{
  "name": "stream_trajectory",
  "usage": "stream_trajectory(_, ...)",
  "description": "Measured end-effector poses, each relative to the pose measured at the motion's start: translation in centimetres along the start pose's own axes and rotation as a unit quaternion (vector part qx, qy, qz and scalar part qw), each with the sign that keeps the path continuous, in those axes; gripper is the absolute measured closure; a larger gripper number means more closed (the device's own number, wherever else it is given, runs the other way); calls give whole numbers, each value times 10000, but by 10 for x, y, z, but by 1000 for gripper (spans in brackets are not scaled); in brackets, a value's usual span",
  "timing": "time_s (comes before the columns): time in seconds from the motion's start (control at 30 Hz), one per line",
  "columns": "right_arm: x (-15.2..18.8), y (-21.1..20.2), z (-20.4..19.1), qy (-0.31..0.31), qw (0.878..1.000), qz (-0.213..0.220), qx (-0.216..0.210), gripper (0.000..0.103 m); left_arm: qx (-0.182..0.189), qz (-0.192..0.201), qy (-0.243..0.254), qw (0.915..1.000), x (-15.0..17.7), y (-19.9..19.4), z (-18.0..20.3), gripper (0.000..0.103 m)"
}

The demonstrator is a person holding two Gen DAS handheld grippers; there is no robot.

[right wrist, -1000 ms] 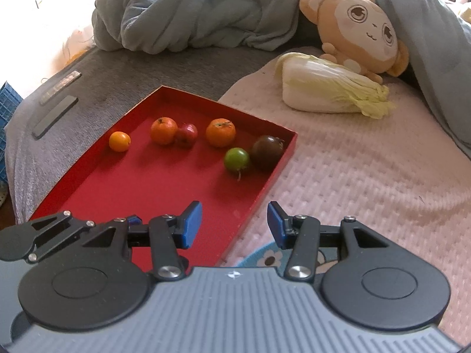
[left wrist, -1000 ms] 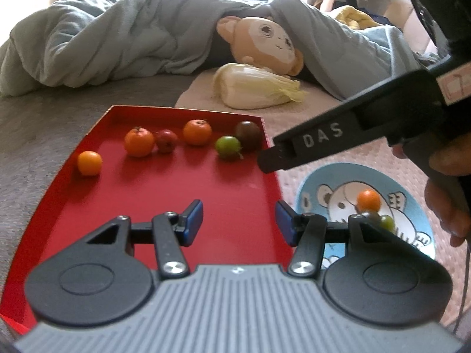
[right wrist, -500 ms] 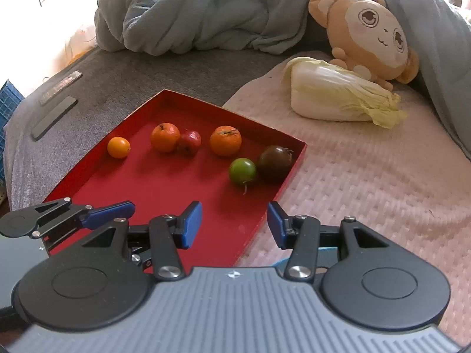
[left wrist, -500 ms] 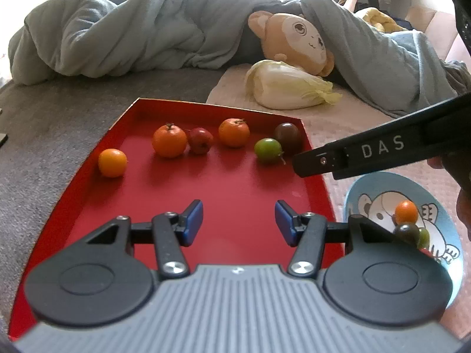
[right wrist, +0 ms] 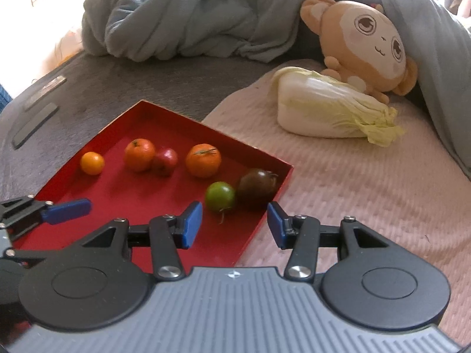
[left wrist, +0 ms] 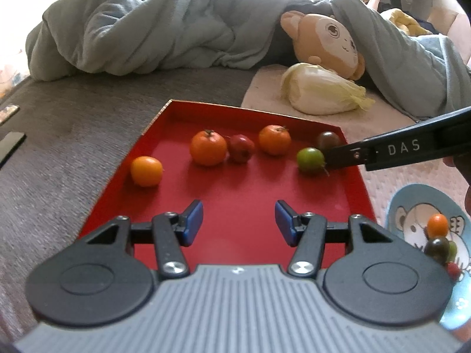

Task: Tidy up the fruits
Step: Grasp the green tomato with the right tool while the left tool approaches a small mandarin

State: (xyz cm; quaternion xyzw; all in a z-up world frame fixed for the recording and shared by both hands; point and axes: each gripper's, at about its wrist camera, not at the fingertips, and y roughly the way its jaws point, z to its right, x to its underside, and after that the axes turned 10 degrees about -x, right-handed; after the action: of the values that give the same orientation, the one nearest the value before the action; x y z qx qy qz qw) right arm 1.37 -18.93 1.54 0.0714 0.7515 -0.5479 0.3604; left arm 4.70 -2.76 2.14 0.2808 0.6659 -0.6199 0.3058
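A red tray [left wrist: 241, 206] [right wrist: 123, 194] holds several small fruits: a yellow-orange one [left wrist: 146, 170], an orange tomato [left wrist: 208, 147], a red one [left wrist: 241, 148], another orange one [left wrist: 274, 139], a green one [left wrist: 309, 161] [right wrist: 220, 196] and a dark brown one [left wrist: 328, 139] [right wrist: 257, 187]. My left gripper [left wrist: 239, 223] is open and empty over the tray's near part. My right gripper [right wrist: 234, 225] is open and empty, just short of the green and dark fruits; its finger [left wrist: 382, 153] reaches in beside them. A blue cartoon plate [left wrist: 412, 203] at the right holds a few small fruits [left wrist: 437, 226].
A napa cabbage [right wrist: 329, 111] and a monkey plush [right wrist: 365, 47] lie behind the tray on a pink mat [right wrist: 368, 194]. A grey-blue quilt [left wrist: 147, 29] is piled at the back. Dark flat objects [right wrist: 34, 125] lie on the grey bed surface at far left.
My right gripper has moved forward toward the tray's right corner, closing in on the green and dark fruits. My left gripper has shifted left and forward over the tray. Both stay open.
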Motion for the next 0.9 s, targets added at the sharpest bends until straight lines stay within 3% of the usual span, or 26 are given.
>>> stream_trajectory(0.17,-6,11,-9,-161,9997,-29,-208,48,-261,67,89,9996,-5,7,-11,46)
stream_trajectory(0.27,-7,24,-17,-317,9992,-247,-62,49,-463,-111,-155,9987,-3,15,-18,46)
stream_trajectory(0.67,-7,54,-19,-362,9981,-465,201,57,-520,-259,-294,9979,0,23,-22,46)
stream_trajectory(0.8,-10,64,-20,-451,9972,-502,332,69,-544,-281,-361,9975,-2,25,-26,46)
stream_trajectory(0.9,-11,66,-23,-550,9963,-517,413,69,-590,-309,-432,9968,-5,29,-30,46)
